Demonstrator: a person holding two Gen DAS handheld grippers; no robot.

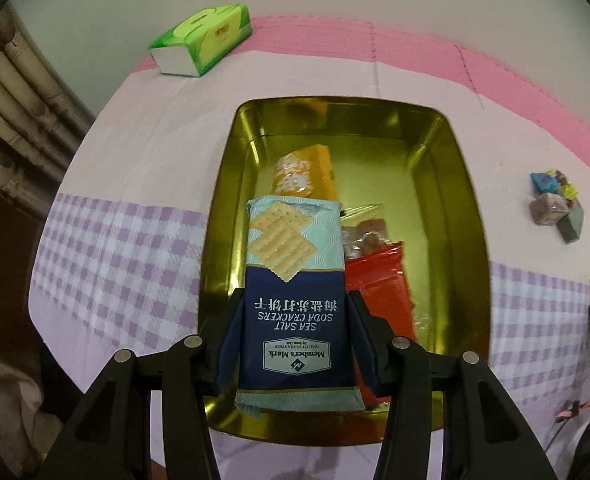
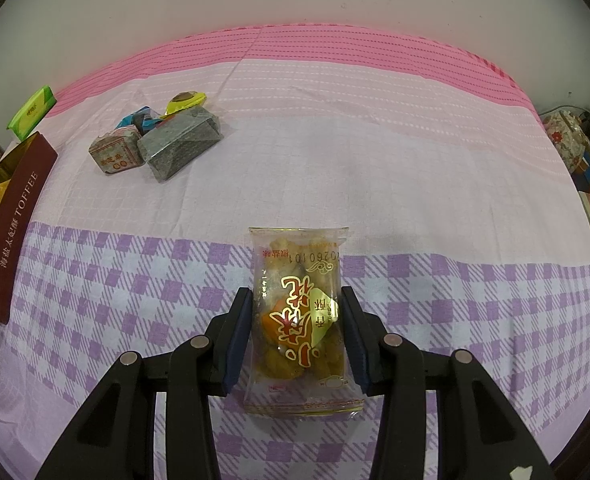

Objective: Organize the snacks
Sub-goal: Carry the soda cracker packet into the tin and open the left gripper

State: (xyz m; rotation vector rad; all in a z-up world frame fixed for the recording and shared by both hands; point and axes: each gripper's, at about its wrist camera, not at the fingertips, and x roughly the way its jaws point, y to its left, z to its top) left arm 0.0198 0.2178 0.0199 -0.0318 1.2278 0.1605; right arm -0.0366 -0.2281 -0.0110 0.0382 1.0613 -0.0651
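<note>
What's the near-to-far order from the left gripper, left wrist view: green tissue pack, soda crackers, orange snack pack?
1. soda crackers: gripped by the left gripper, over the gold tin.
2. orange snack pack: inside the tin, just beyond.
3. green tissue pack: far left on the cloth.

My left gripper [image 1: 295,328] pointed steeply down, its jaws partly closed and both blue pads pressed against the sides of the soda cracker pack [image 1: 295,280], which stood out well ahead of the fingertips. My right gripper [image 2: 297,328] also tilted steeply down, its narrower jaws clamped on the clear snack bag [image 2: 299,312], whose far end reached past the pads.
</note>
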